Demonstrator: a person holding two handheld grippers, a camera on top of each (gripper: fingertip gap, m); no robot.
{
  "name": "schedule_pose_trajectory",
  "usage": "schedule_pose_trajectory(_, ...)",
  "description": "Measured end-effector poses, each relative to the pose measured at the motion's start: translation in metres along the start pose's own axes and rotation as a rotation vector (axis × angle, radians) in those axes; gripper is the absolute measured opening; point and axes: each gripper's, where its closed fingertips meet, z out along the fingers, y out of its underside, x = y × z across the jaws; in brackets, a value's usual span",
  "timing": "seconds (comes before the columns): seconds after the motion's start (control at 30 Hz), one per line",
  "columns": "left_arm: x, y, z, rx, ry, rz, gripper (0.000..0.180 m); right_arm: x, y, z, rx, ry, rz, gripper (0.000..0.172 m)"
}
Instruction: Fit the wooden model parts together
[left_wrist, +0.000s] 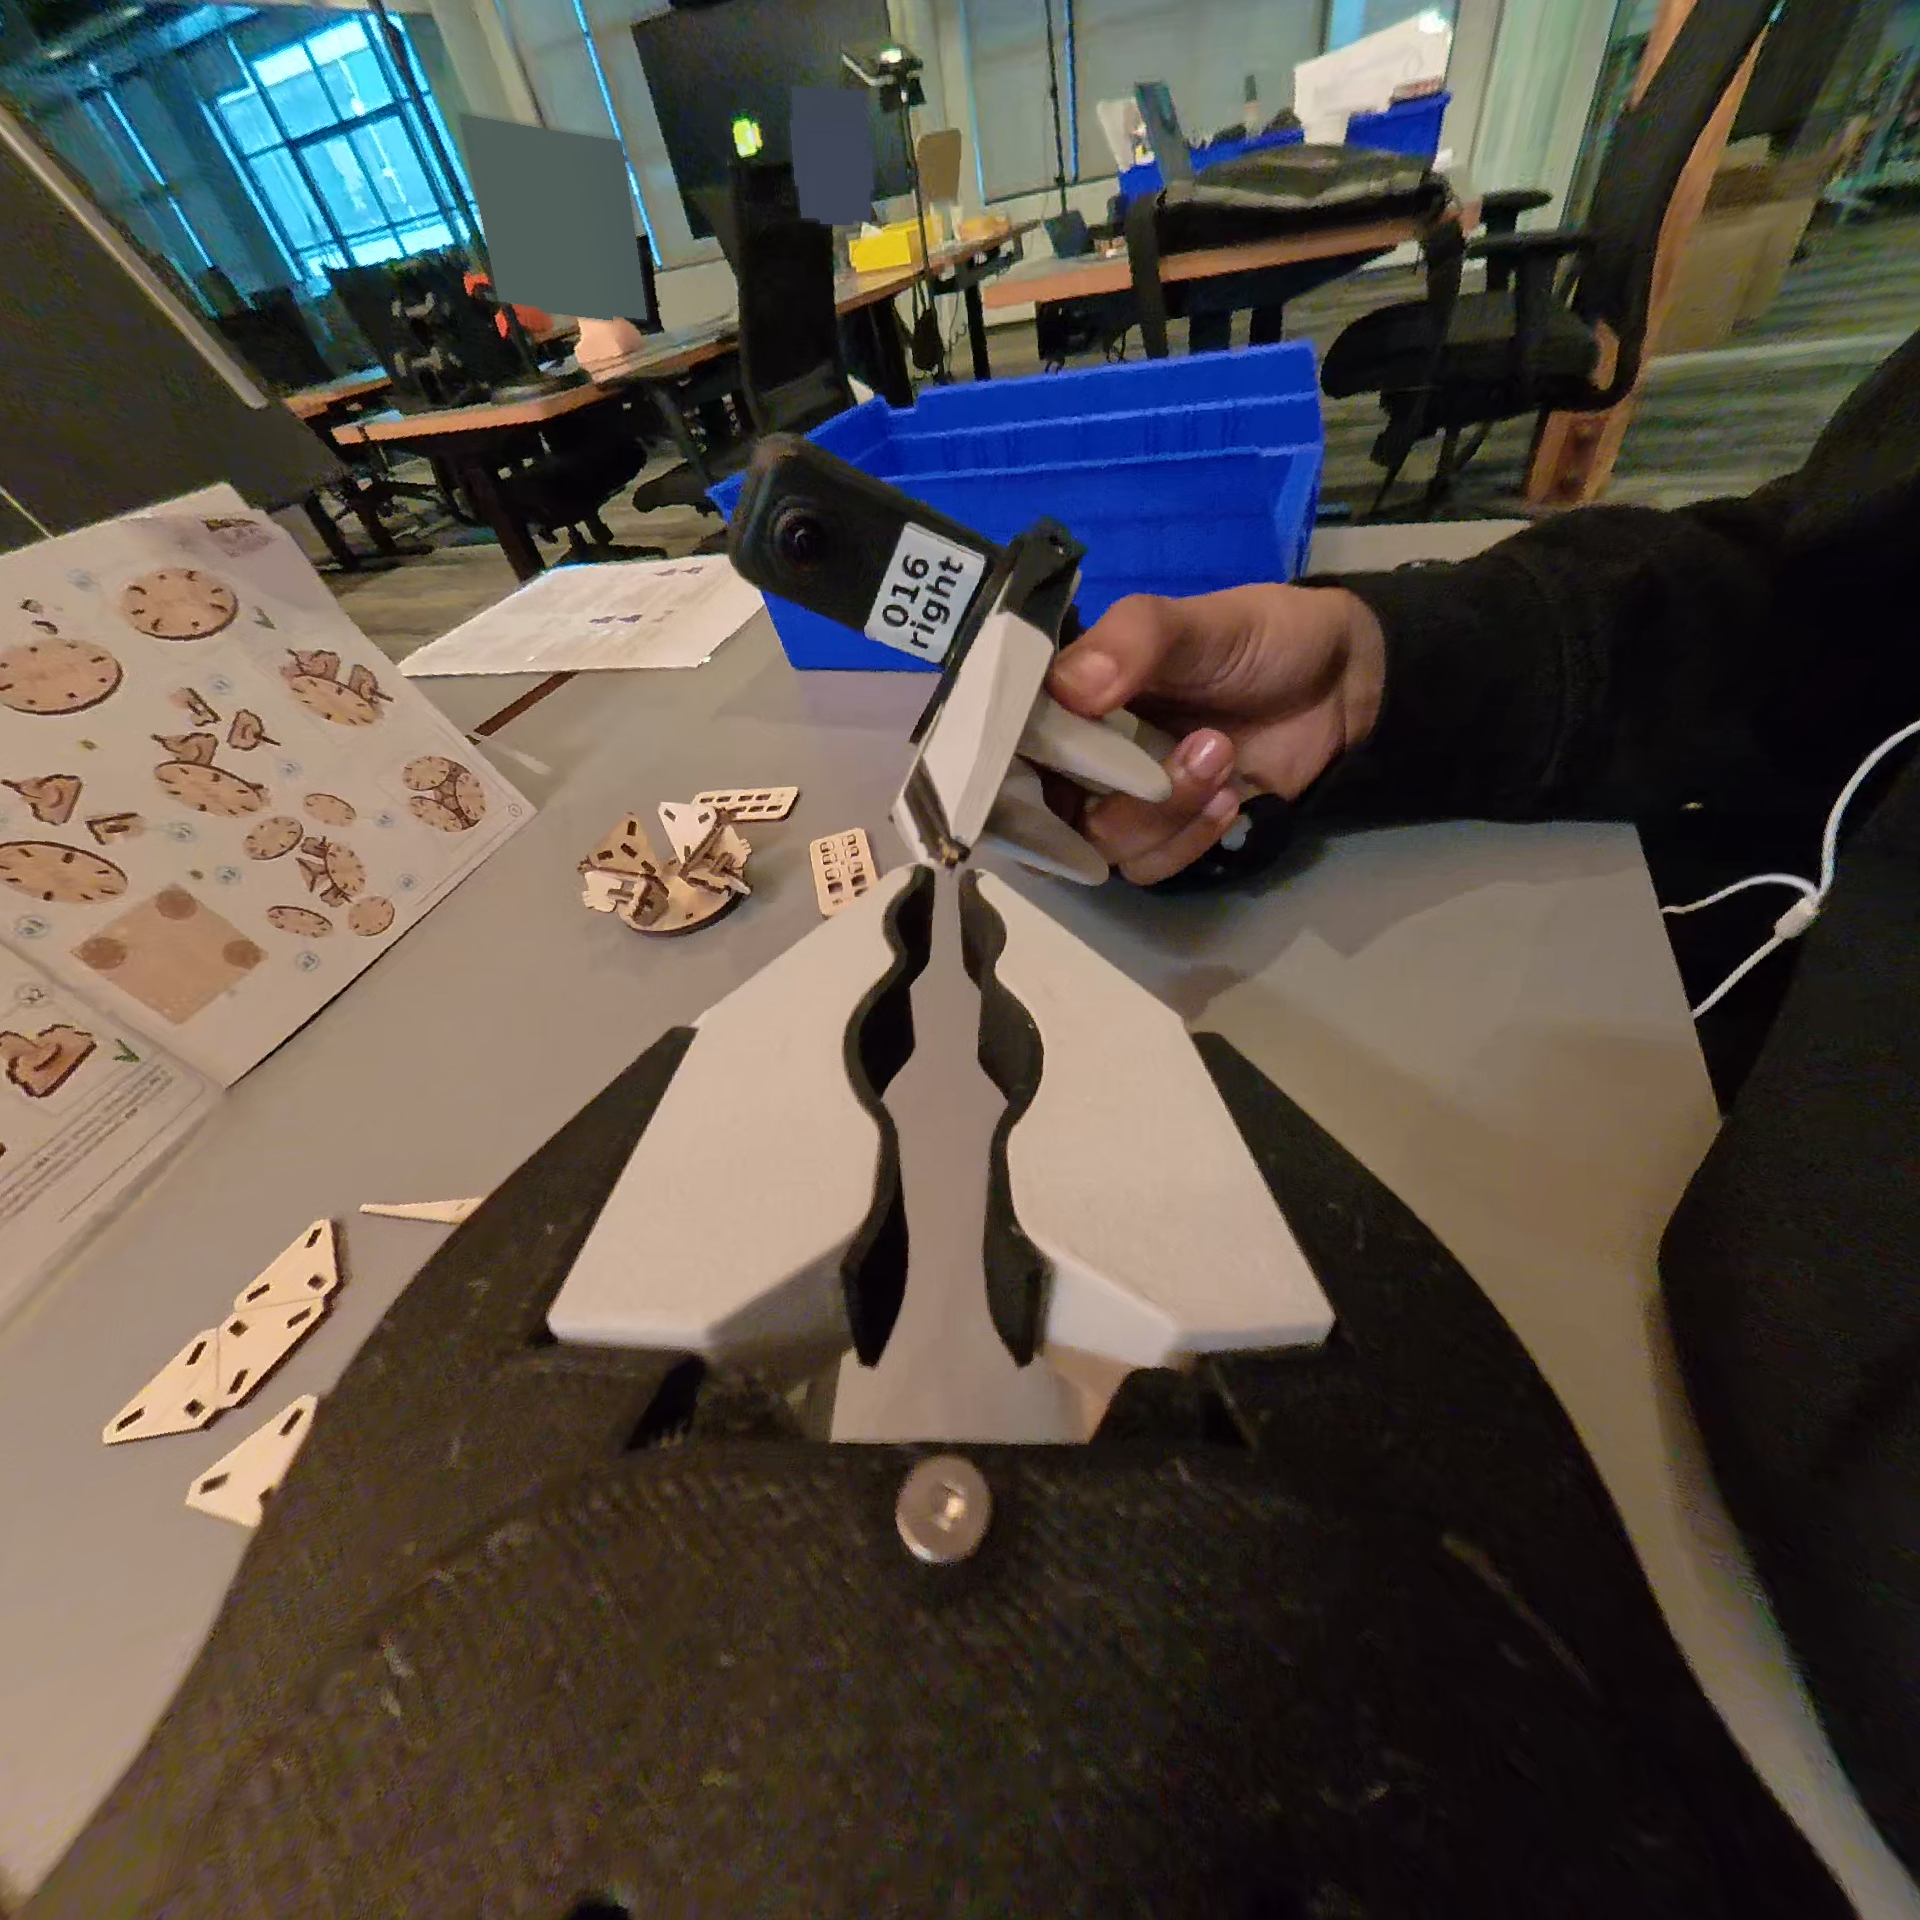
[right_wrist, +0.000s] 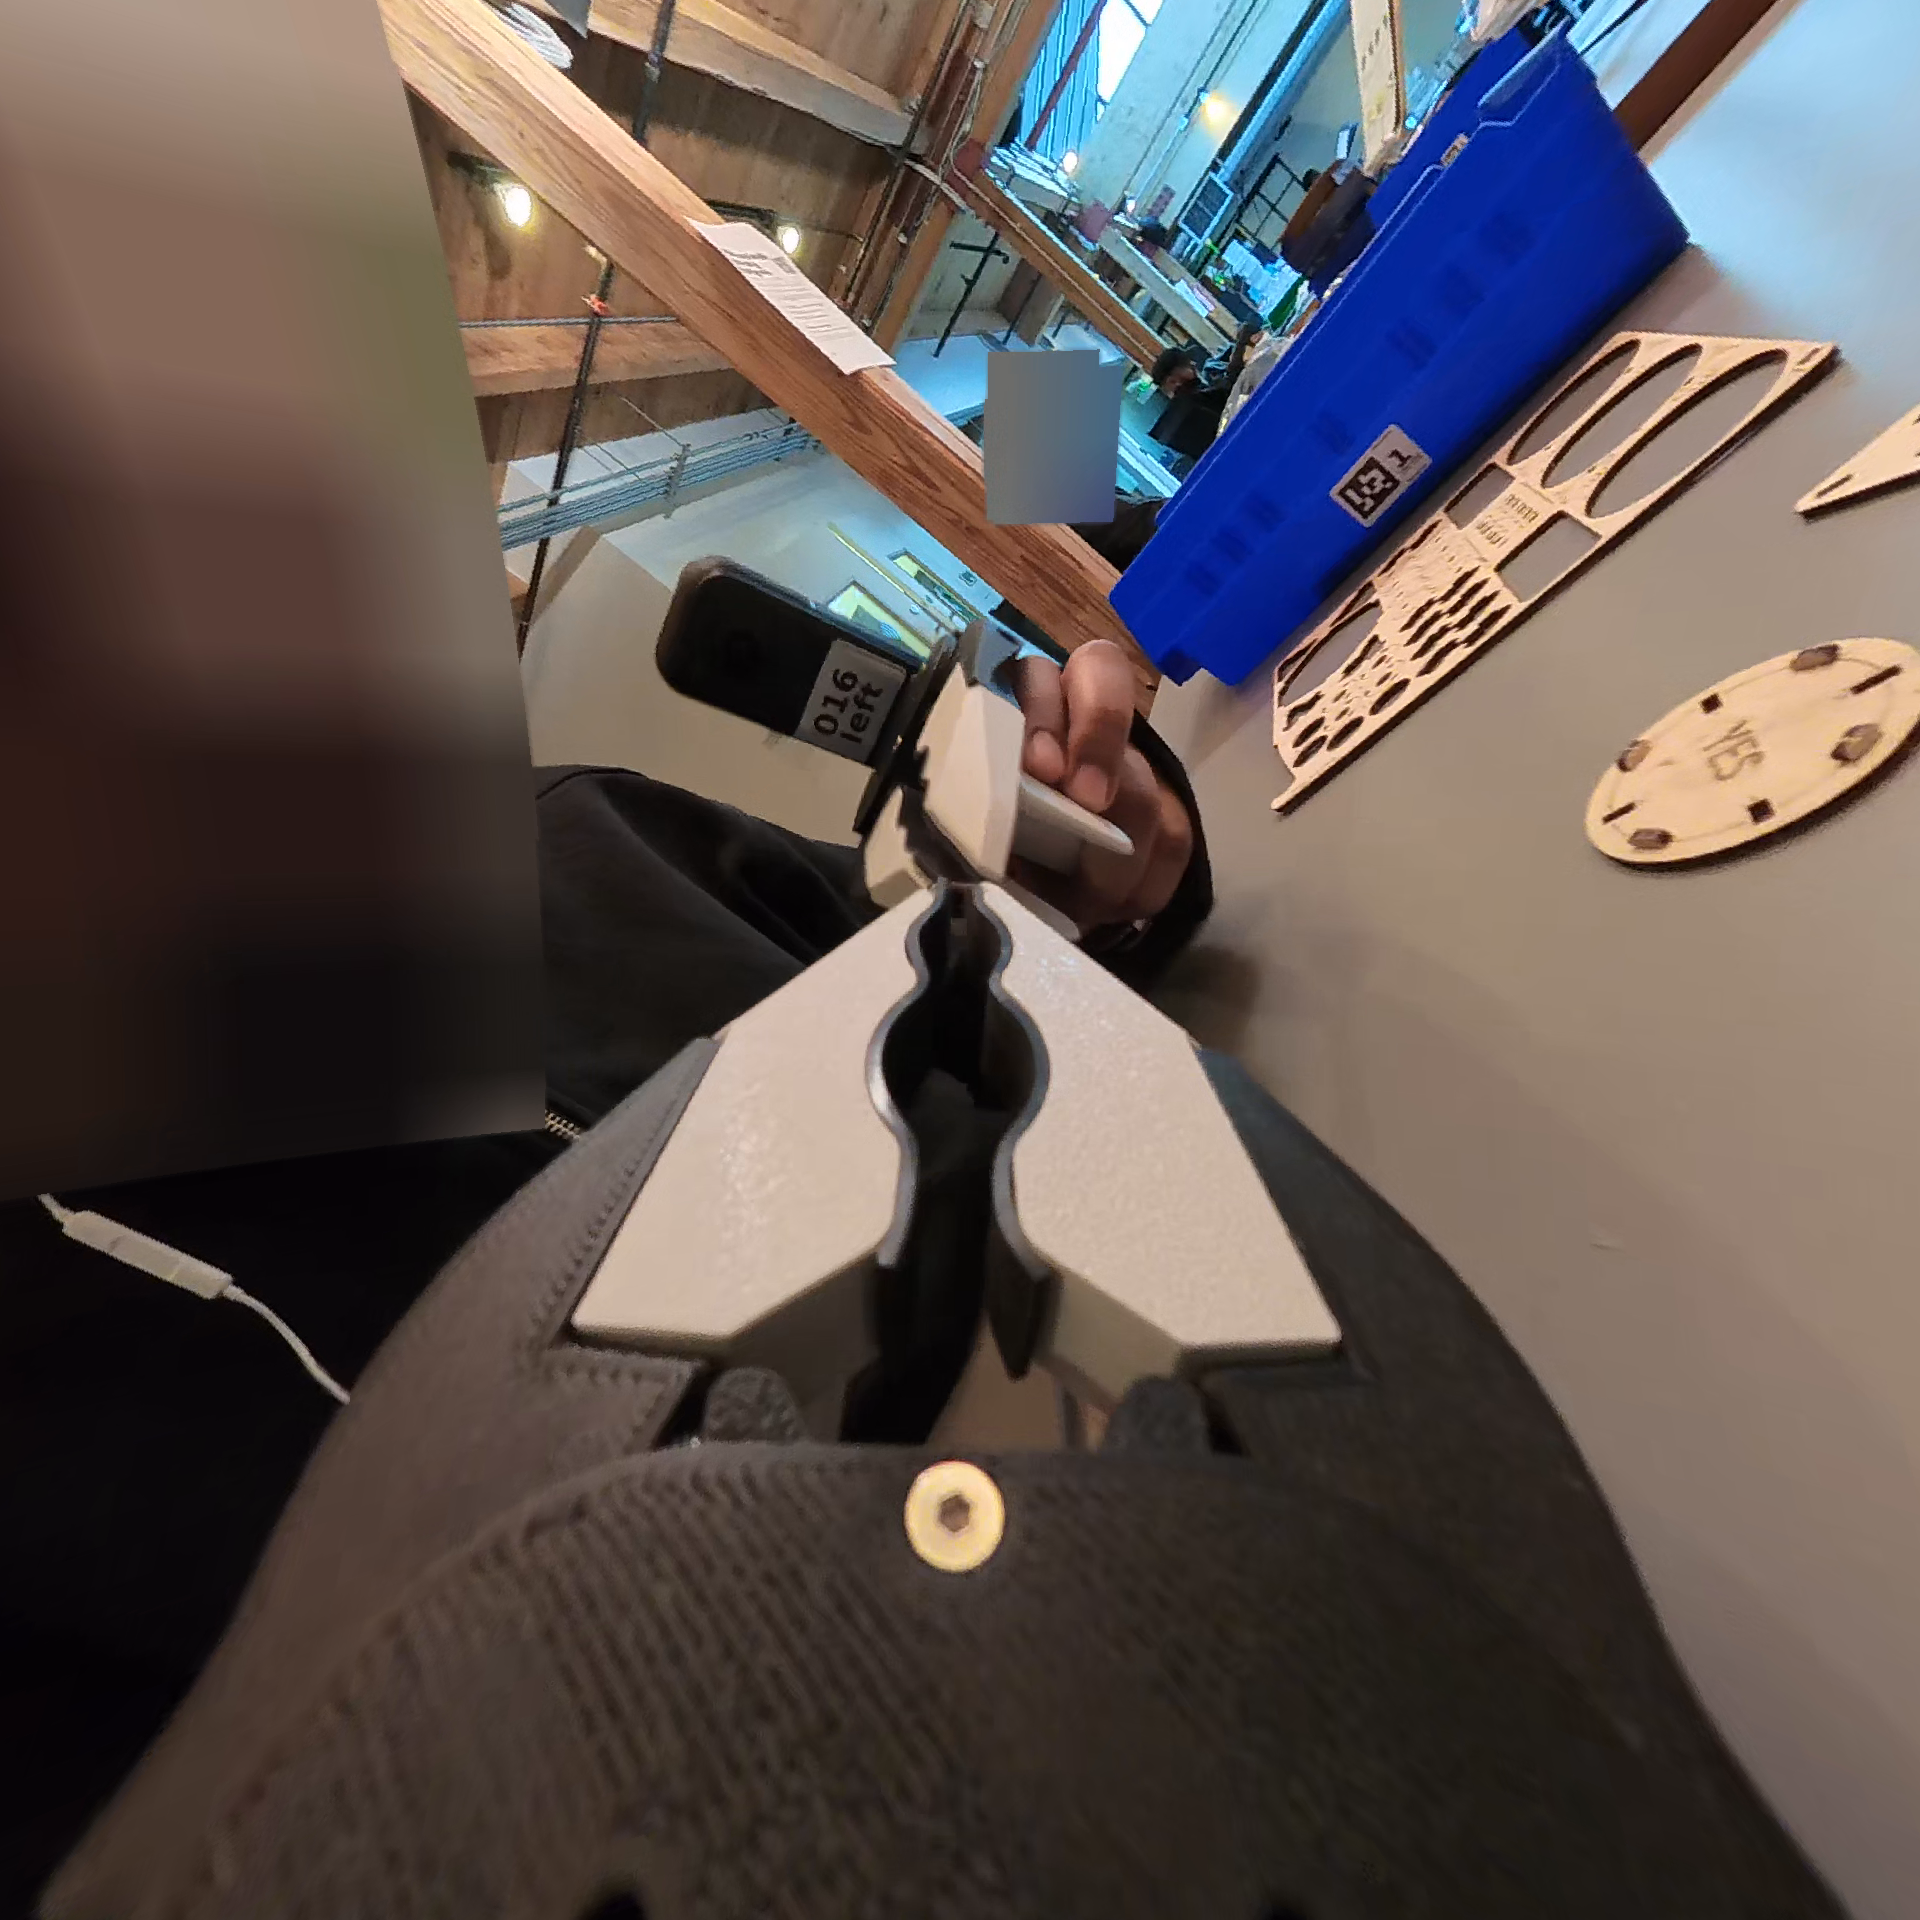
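Observation:
My two grippers meet tip to tip above the grey table (left_wrist: 1351, 1039). In the left wrist view my left gripper (left_wrist: 943, 878) is shut, its tips drawn close. My right gripper (left_wrist: 948, 847) comes in from the upper right, held by a hand (left_wrist: 1226, 707). It is shut on a small brown wooden piece (left_wrist: 951, 854) that pokes out right at my left tips. In the right wrist view my right gripper (right_wrist: 961, 909) points at the left gripper (right_wrist: 935, 873), which is held by the other hand (right_wrist: 1101, 790). The piece itself is not clear there.
A blue bin (left_wrist: 1091, 488) stands at the back of the table. To the left lie an instruction sheet (left_wrist: 208, 790), a partly built wooden model (left_wrist: 665, 873) and loose flat wooden pieces (left_wrist: 239, 1340). A cut-out wooden sheet (right_wrist: 1507, 540) and a round wooden disc (right_wrist: 1756, 769) lie in the right wrist view. Both grippers' tips are close together, under 4 cm apart.

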Motion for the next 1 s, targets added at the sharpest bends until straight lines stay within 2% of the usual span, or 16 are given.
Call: schedule_pose_trajectory(1.0, -0.0008, -0.0028, -0.0015, 0.014, -0.016, 0.015, 0.000, -0.0017, -0.0008, 0.0038, 0.020, -0.007, 0.008, 0.000)
